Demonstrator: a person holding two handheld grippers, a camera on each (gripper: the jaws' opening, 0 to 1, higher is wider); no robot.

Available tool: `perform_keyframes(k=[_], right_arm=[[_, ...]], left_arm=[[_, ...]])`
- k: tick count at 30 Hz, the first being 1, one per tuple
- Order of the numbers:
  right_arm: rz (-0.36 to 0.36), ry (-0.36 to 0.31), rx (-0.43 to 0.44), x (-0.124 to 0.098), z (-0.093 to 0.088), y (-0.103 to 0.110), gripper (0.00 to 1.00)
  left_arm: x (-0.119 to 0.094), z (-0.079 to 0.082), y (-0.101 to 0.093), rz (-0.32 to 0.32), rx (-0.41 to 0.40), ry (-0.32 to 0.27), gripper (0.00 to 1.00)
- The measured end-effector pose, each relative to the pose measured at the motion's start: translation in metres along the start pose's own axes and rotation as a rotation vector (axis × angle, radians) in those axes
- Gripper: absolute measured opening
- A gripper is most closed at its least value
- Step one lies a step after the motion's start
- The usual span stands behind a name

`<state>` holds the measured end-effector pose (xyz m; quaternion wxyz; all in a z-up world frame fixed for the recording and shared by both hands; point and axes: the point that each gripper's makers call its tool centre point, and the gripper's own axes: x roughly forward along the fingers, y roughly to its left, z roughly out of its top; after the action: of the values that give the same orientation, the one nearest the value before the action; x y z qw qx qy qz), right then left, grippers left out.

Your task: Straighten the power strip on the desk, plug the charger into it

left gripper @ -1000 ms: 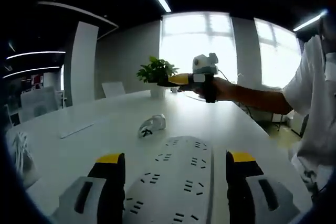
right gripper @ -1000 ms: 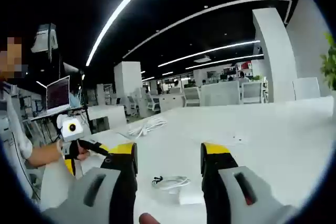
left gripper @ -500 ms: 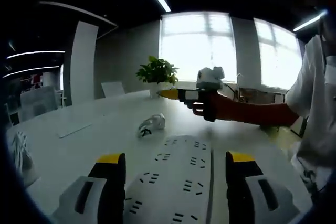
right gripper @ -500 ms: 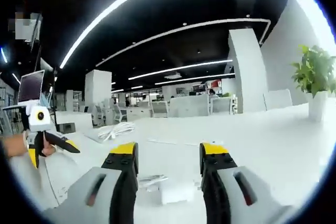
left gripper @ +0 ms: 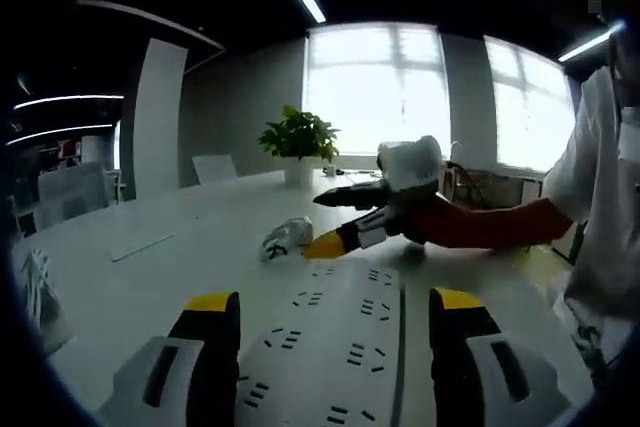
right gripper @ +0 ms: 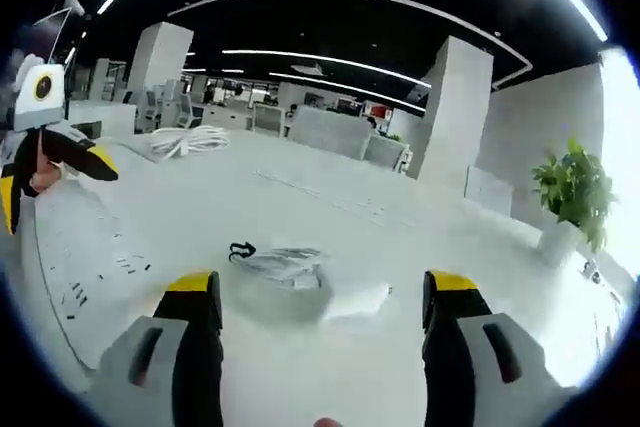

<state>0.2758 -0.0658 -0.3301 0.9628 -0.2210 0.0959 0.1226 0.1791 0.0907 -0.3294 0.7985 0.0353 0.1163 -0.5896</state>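
Left gripper view: we straddle the power strip (left gripper: 325,347) with our left gripper (left gripper: 325,319) open, while our right gripper (right gripper: 318,299) gapes over the charger (right gripper: 352,299).

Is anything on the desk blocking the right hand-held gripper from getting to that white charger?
Nothing visible does. The right hand-held gripper is open, and the charger lies on bare desk straight ahead between its jaws, its coiled cable just beyond to the left.

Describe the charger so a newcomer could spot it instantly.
On the long white desk, look past the flat white power strip toward the potted green plant. The white block charger lies between, its bundled white cable ending in a black tie, unlike the slotted strip.
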Motion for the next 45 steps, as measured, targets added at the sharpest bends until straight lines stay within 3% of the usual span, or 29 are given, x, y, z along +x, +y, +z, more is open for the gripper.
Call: perform_keyframes(k=[2, 4, 5, 7, 10, 14, 19, 27, 33, 41, 43, 45], right_arm=[[0.048, -0.038, -0.061, 0.002, 0.014, 0.013, 0.73], [0.111, -0.050, -0.066, 0.004, 0.024, 0.026, 0.69], [0.143, -0.062, -0.047, 0.005, 0.029, 0.031, 0.64], [0.227, -0.068, 0.075, 0.007, 0.037, 0.043, 0.57], [0.201, -0.047, 0.103, 0.015, 0.038, 0.037, 0.54], [0.256, -0.011, 0.237, 0.018, 0.033, 0.048, 0.46], [0.243, 0.041, 0.316, 0.015, 0.021, 0.044, 0.46], [0.228, 0.081, 0.338, 0.005, 0.012, 0.030, 0.46], [0.210, 0.103, 0.325, -0.002, -0.007, 0.020, 0.46], [0.229, 0.060, 0.349, -0.011, -0.005, 0.017, 0.49], [0.207, -0.015, 0.313, -0.018, 0.009, 0.003, 0.48], [0.131, -0.115, 0.245, -0.026, 0.029, -0.022, 0.46]], left_arm=[[0.000, 0.000, 0.000, 0.000, -0.001, 0.000, 0.78], [0.000, 0.000, -0.001, 0.000, 0.000, 0.001, 0.78], [0.000, 0.000, -0.001, -0.001, 0.001, 0.001, 0.78], [0.000, 0.000, -0.001, 0.000, 0.003, 0.003, 0.78], [0.000, 0.000, -0.001, 0.000, 0.001, 0.001, 0.78], [0.000, 0.000, -0.001, 0.000, 0.004, 0.004, 0.78], [0.000, 0.000, -0.002, -0.004, 0.006, 0.005, 0.78], [0.000, 0.000, -0.003, -0.004, 0.006, 0.008, 0.79], [0.000, -0.001, -0.003, -0.003, 0.006, 0.010, 0.79], [0.001, -0.002, -0.002, -0.003, 0.005, 0.014, 0.79], [0.001, -0.003, -0.002, -0.003, 0.005, 0.015, 0.79], [0.001, -0.002, -0.002, -0.003, 0.006, 0.015, 0.79]])
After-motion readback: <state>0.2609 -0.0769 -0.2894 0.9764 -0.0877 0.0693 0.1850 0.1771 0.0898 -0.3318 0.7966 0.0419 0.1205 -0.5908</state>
